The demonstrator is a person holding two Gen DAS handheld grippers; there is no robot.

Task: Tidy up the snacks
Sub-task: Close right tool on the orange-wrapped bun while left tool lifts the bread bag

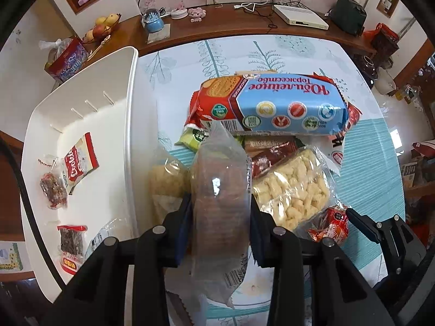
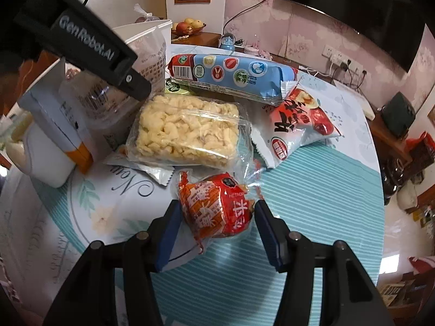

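My left gripper (image 1: 220, 231) is shut on a clear packet of brown biscuits (image 1: 220, 184), which stands up between the blue pads above the snack pile. From the right wrist view that gripper (image 2: 89, 51) sits at the upper left with the clear packet (image 2: 92, 100) under it. My right gripper (image 2: 217, 217) points down at the table, and its pads touch both sides of a red-orange snack packet (image 2: 217, 212) lying on the cloth. That red-orange packet (image 1: 330, 225) also shows low right in the left wrist view. A white bin (image 1: 81, 114) at the left holds several small packets.
The pile on the round table (image 2: 312, 203) has a long blue biscuit pack (image 2: 231, 73), a clear pack of puffed rice cake (image 2: 187, 130) and a red-and-white bag (image 2: 296, 125). A wooden sideboard (image 1: 244, 24) with a fruit bowl (image 1: 103, 27) runs behind the table.
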